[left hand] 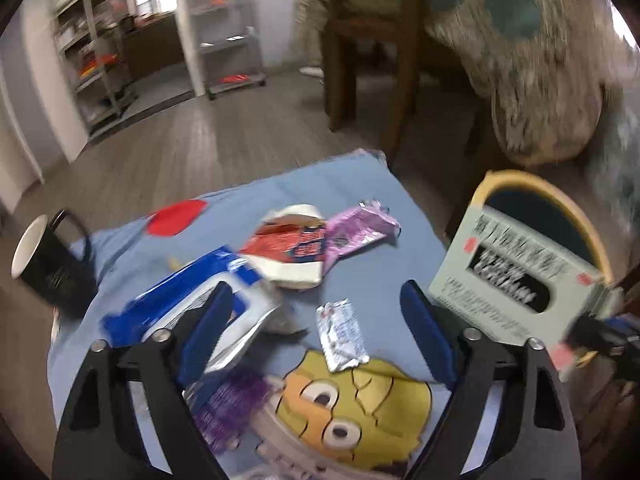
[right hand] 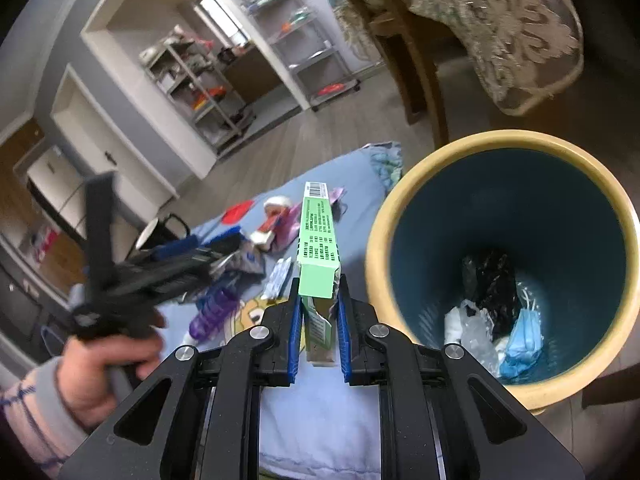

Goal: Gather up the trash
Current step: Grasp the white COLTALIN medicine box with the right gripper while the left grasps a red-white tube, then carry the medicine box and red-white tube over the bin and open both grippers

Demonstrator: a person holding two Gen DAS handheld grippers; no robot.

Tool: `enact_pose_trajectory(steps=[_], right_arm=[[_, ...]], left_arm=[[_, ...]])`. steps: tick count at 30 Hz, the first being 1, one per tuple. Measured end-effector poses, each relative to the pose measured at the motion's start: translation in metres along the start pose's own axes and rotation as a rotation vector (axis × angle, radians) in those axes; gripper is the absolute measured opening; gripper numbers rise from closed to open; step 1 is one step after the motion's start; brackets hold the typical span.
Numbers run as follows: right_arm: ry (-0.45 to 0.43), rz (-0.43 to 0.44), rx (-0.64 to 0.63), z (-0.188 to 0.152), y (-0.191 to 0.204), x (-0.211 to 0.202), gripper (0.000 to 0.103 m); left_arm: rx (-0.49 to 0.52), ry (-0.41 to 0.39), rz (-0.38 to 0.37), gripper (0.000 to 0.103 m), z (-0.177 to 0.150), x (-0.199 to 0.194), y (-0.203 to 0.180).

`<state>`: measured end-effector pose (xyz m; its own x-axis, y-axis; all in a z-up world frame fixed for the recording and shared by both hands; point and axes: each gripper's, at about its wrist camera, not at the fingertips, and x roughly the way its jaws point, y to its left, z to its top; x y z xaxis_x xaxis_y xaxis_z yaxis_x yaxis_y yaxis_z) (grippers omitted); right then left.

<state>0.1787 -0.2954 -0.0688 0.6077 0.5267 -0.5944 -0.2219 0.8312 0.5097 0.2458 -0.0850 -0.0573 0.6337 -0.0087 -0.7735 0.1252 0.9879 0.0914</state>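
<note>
My right gripper (right hand: 319, 300) is shut on a light green carton box (right hand: 318, 248), held above the blue cloth beside the yellow-rimmed bin (right hand: 400, 216). The same box (left hand: 516, 276) shows in the left wrist view in front of the bin (left hand: 560, 200). My left gripper (left hand: 320, 300) is open and empty above the cloth, over a silver sachet (left hand: 340, 334). Wrappers lie ahead of it: a blue and white bag (left hand: 208, 300), a red and white wrapper (left hand: 288, 248), a pink wrapper (left hand: 360, 230), a purple wrapper (left hand: 232, 404).
A black mug (left hand: 48, 268) stands at the cloth's left edge. The bin holds a black bag, white plastic and a blue mask (right hand: 520, 348). A wooden chair (left hand: 368, 40) and a draped tablecloth (left hand: 540, 80) stand behind. Shelving racks (left hand: 96, 52) line the far wall.
</note>
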Motion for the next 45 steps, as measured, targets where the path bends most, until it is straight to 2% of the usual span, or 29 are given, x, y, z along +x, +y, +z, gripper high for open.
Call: enact_pose_trajectory(steps=[4, 9, 11, 14, 20, 25, 31, 37, 45], right_arm=[[-0.014, 0.0, 0.02, 0.003, -0.006, -0.002, 0.017], [-0.02, 0.002, 0.041, 0.004, -0.013, -0.002, 0.017], [-0.019, 0.003, 0.05, 0.004, -0.016, -0.001, 0.017], [-0.018, 0.004, 0.057, 0.004, -0.018, 0.0, 0.017], [-0.014, 0.006, 0.04, 0.004, -0.012, 0.001, 0.017], [-0.024, -0.003, 0.012, 0.004, -0.007, -0.001, 0.017], [-0.043, -0.007, 0.005, 0.005, -0.004, -0.009, 0.017], [-0.093, -0.031, -0.022, 0.005, 0.004, -0.037, 0.017], [-0.177, -0.122, -0.017, 0.01, -0.005, -0.086, 0.017]], left_arm=[[0.112, 0.073, 0.085, 0.067, 0.008, 0.043, -0.02], [0.19, 0.14, 0.164, 0.05, 0.008, 0.078, -0.025], [0.196, 0.157, 0.179, 0.02, 0.007, 0.084, -0.021], [0.177, 0.128, 0.181, 0.013, 0.007, 0.077, -0.013], [0.048, 0.011, 0.139, 0.008, 0.01, 0.036, 0.009], [-0.059, -0.078, 0.017, 0.007, 0.01, -0.002, 0.026], [-0.109, -0.167, -0.126, 0.007, 0.011, -0.046, 0.028], [-0.149, -0.19, -0.227, 0.007, 0.009, -0.07, 0.016], [-0.137, -0.161, -0.365, 0.007, -0.004, -0.079, -0.032]])
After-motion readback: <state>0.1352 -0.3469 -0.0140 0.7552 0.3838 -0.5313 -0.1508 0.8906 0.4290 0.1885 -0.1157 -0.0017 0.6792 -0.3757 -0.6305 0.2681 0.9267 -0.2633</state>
